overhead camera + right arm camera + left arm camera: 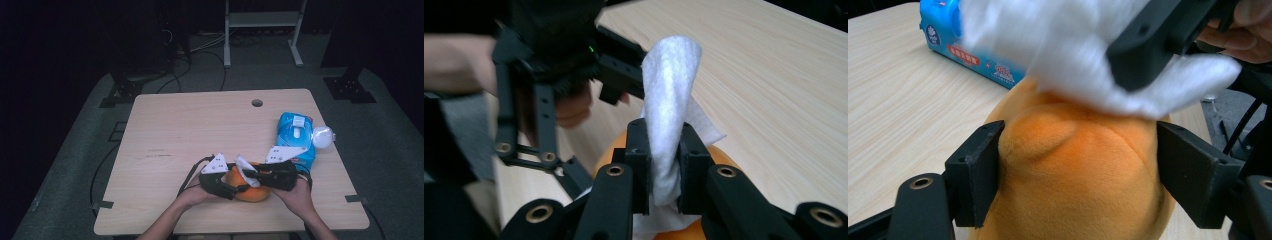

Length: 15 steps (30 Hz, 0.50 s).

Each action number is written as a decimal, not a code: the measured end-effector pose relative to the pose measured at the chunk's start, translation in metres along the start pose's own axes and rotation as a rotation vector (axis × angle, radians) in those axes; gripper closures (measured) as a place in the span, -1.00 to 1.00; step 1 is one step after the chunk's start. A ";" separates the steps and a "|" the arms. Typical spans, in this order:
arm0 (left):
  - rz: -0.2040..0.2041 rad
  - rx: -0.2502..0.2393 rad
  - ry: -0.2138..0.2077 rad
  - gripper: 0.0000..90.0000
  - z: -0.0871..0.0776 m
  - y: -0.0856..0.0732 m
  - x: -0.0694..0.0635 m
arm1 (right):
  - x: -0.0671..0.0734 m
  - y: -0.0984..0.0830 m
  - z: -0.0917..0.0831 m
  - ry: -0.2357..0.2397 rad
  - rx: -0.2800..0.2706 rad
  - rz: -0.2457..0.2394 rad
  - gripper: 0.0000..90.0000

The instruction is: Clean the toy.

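An orange plush toy (pixel 251 189) lies near the table's front edge, between the two hands. My left gripper (pixel 1075 165) is shut on it, one black pad pressed into each flank of the orange plush toy (pixel 1073 170). My right gripper (pixel 664 165) is shut on a white wipe (pixel 669 115), whose free end stands up above the jaws. In the left gripper view that white wipe (pixel 1073 55) hangs blurred just over the top of the toy, with the right gripper's black jaw across it. In the high view the wipe (pixel 246 170) sits on the toy between left gripper (pixel 235 190) and right gripper (pixel 251 173).
A blue pack of wipes (pixel 296 140) lies at the table's right side, with a white round object (pixel 322 136) beside it. The wooden table (pixel 190 130) has a cable hole (pixel 257 103) near its far edge. A metal frame (pixel 262 25) stands on the floor behind.
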State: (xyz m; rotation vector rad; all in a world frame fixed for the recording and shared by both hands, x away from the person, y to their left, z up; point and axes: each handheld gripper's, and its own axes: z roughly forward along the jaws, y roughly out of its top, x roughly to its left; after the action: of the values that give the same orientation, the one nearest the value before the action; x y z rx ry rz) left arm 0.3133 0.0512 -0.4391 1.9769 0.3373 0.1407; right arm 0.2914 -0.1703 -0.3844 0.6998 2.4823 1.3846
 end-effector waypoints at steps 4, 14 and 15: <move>-0.001 -0.042 -0.034 -0.61 -0.005 -0.001 0.007 | -0.006 -0.005 0.000 -0.003 0.019 0.017 0.75; -0.019 -0.071 -0.130 -0.85 0.001 -0.024 0.024 | -0.009 -0.010 -0.009 0.028 0.017 0.033 0.74; -0.029 -0.068 -0.141 -0.86 0.002 -0.026 0.025 | -0.007 -0.009 -0.009 0.031 0.022 0.027 0.74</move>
State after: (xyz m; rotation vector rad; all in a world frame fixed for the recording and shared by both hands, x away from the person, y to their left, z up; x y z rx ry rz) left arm 0.3330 0.0668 -0.4649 1.9018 0.2656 -0.0060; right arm 0.2913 -0.1844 -0.3879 0.7241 2.5240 1.3901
